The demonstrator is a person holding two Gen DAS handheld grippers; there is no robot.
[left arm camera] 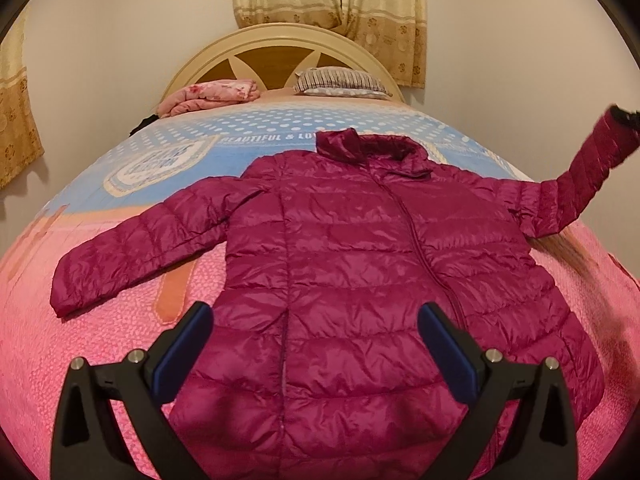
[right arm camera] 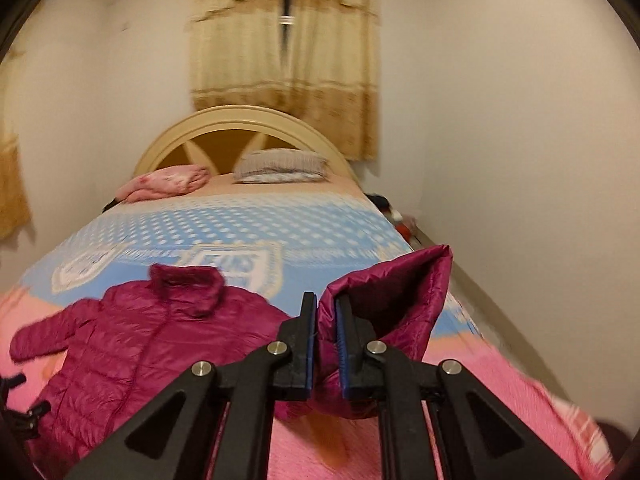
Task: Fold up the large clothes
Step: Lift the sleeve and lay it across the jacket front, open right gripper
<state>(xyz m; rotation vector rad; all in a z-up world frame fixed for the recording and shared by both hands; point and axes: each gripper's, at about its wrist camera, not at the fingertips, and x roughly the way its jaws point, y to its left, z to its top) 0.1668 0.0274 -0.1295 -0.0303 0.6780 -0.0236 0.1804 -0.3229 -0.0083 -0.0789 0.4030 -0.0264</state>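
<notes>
A magenta quilted puffer jacket point(left arm camera: 360, 264) lies front up on the bed, collar toward the headboard. Its left sleeve point(left arm camera: 132, 248) lies flat, spread out to the left. My left gripper point(left arm camera: 316, 316) is open and empty, hovering over the jacket's lower hem. My right gripper point(right arm camera: 325, 316) is shut on the cuff of the right sleeve point(right arm camera: 392, 292) and holds it up off the bed; in the left wrist view that sleeve point(left arm camera: 588, 168) rises to the right edge. The jacket body also shows in the right wrist view point(right arm camera: 136, 352).
The bed point(left arm camera: 100, 360) has a pink and blue patterned cover. A folded pink blanket point(left arm camera: 212, 94) and a striped pillow point(left arm camera: 340, 82) lie by the arched headboard point(left arm camera: 280, 40). Walls stand close on both sides. Some items point(right arm camera: 394, 210) lie beside the bed at right.
</notes>
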